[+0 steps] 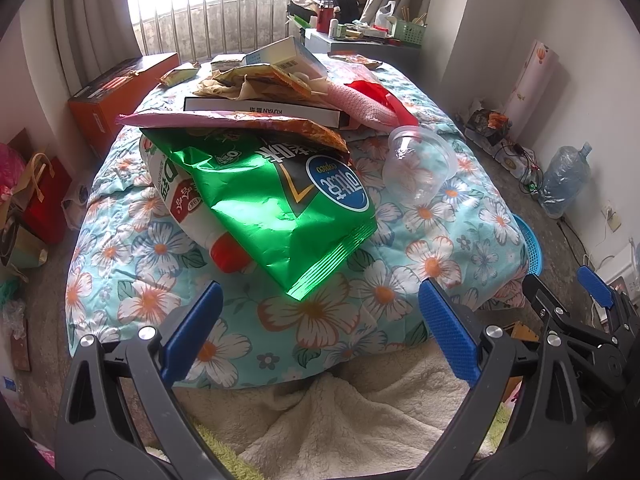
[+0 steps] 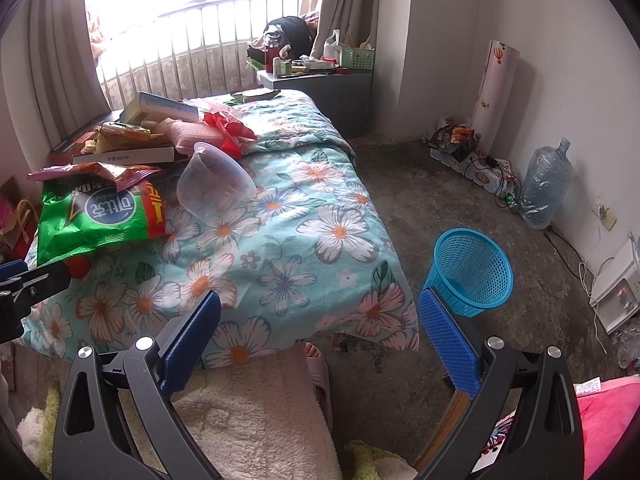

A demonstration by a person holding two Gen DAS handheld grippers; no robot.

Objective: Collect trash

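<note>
Green bag (image 1: 280, 208) – shiny foil, crinkled, likely light and slippery; best pinched at crimped bottom edge nearest bed foot. Lay on bed (image 1: 440, 240) atop white bottle (image 1: 188, 200), under pink wrapper (image 1: 224, 122). Clear cup (image 1: 418, 164) on its side just beside bag – thin, easily crushed. Blue bin (image 2: 470, 272) on floor off bed's corner. Left gripper (image 1: 320, 332) wide open, empty, short of bag. Right gripper (image 2: 320, 332) likewise – gaping, holding nothing.
</note>
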